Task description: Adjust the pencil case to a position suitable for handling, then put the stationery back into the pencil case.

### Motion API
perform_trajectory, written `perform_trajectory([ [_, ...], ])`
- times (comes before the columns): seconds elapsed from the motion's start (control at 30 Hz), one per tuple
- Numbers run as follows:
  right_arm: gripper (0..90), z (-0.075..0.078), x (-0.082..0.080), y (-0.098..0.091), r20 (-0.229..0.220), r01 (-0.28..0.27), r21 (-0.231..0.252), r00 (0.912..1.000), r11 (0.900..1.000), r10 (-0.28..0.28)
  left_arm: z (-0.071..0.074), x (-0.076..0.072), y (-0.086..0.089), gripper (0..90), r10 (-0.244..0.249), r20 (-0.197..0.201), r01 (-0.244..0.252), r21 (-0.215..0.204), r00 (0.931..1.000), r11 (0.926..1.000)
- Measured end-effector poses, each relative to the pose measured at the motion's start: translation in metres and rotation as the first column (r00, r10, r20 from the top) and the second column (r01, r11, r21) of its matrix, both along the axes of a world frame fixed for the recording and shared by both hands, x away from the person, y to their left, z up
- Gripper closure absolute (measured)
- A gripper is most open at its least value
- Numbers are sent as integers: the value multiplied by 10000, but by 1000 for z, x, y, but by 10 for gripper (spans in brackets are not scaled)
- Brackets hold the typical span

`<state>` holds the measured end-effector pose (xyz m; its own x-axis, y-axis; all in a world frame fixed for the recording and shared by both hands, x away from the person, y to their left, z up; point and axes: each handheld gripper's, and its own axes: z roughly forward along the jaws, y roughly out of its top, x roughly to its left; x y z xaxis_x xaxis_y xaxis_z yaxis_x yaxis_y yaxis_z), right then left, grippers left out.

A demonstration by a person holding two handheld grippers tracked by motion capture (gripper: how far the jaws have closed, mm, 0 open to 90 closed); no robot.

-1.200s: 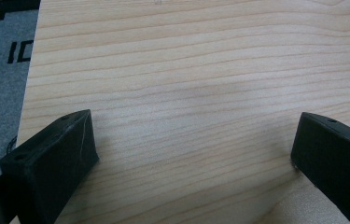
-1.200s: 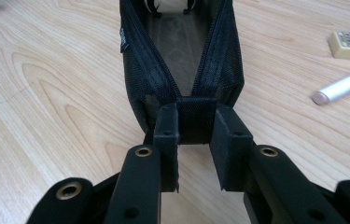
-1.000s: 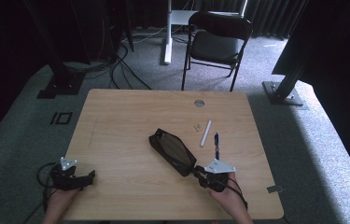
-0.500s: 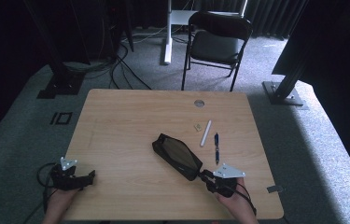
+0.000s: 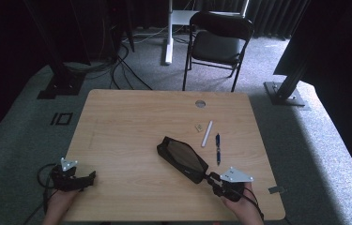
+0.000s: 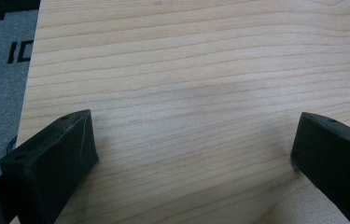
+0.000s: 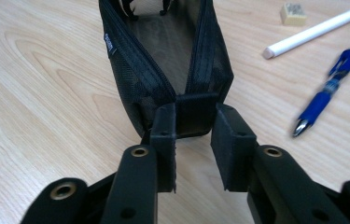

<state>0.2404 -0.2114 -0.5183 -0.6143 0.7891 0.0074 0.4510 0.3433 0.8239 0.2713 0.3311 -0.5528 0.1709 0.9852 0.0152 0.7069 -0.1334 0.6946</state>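
Right claw is sitting at the near end tab of the black mesh pouch; its jaws have just been opening, and the tab is lying between them with the pads loose, not pinching. Pouch is lying unzipped on the desk, right of centre. Blue pen, white marker and small eraser are lying just beyond. Left claw is resting wide open at the desk's near left edge, gripping nothing.
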Motion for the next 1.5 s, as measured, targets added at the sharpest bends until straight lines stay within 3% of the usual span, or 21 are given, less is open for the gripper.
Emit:
perform_trajectory([
  [0.17,574,10,-1,-5,71,108,479,9999,9988,-111,0,0,0,4,0,-2,0,0,10000,10000],
  [0.5,460,28,8,-18,599,795,1185,9944,9898,-870,0,0,0,3,1,-1,-1,-1,10000,10000],
  [0.77,429,34,26,-25,737,1497,1200,9845,9814,-1592,0,0,0,4,0,0,0,0,10000,10000],
  [1.03,366,27,50,-26,654,2080,887,9746,9741,-2140,0,0,0,4,1,0,-1,-2,10000,10000],
  [1.5,358,16,87,-28,449,3267,520,9433,9437,-3290,0,0,0,4,7,2,-7,-6,10000,10000],
])
